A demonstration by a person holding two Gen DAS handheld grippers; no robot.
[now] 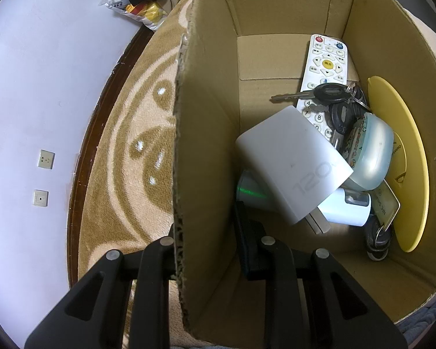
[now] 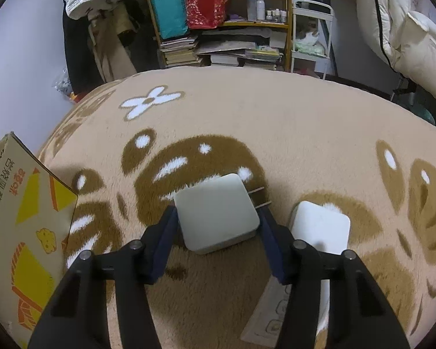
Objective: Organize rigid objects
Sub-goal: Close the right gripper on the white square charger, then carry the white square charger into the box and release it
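The white charger block (image 2: 216,213) lies flat on the brown-and-beige patterned rug (image 2: 276,133), its broad face up and its two metal prongs pointing away to the upper right; being near square, it has no marked long axis. The right gripper (image 2: 218,226) straddles it, one blue pad at each side edge, and whether the pads already press on it cannot be told. A second white block (image 2: 319,226) sits just beside it to the right. At the left edge stands the cardboard box (image 2: 29,203). The left gripper (image 1: 209,250) is clamped on the box wall (image 1: 206,145), one finger outside, one inside. The box holds a larger white charger (image 1: 293,163), a white remote (image 1: 322,75) lying lengthwise away from the camera, a bunch of keys (image 1: 328,96), a pale blue case (image 1: 369,151) and a yellow disc (image 1: 404,160) leaning against the right wall.
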